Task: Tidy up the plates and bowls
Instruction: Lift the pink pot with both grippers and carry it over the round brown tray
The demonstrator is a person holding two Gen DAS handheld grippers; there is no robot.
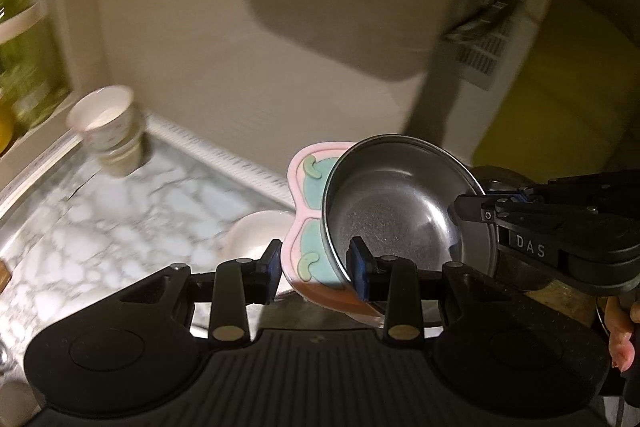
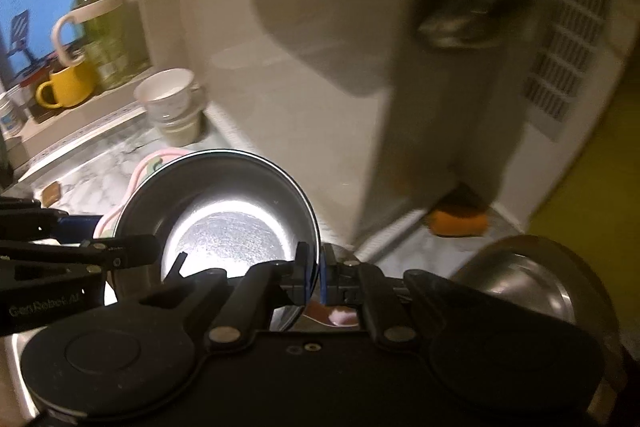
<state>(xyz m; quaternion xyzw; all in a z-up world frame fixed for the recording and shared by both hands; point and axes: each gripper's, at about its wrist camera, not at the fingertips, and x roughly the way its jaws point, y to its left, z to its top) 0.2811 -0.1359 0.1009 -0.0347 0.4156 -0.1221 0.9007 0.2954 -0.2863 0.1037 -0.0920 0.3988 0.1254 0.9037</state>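
Where lettering is legible, I read "DAS" on the right gripper (image 1: pixel 472 207) body in the left wrist view, and "GenRobot.AI" on the left gripper (image 2: pixel 132 251) body at 9 o'clock in the right wrist view.

Around: 2 stacked cups (image 2: pixel 172 107) stand on the marble counter (image 1: pixel 120 219) at 10 o'clock against the white wall. Yellow mug (image 2: pixel 68 85) and green jar (image 2: pixel 100 27) sit on the sill at 9 to 10 o'clock. Orange sponge (image 2: pixel 458 221) lies at 3 o'clock by the wall base; a second steel bowl (image 2: pixel 520 275) sits at 4 o'clock. White bowl (image 1: pixel 256 235) lies on the counter just left of the left gripper's fingers.

Task items: steel bowl (image 1: pixel 400 211) is tilted, held off the counter, with the pink plate (image 1: pixel 308 227) pressed against its outer side.

Tongs: left gripper partly spread, pinching pink plate and bowl wall together. Right gripper pressed together on the bowl's rim at the opposite side.

Pose: both grippers angle downward, facing each other across the bowl. Fingers of a hand (image 1: pixel 622 339) show at 4 o'clock.
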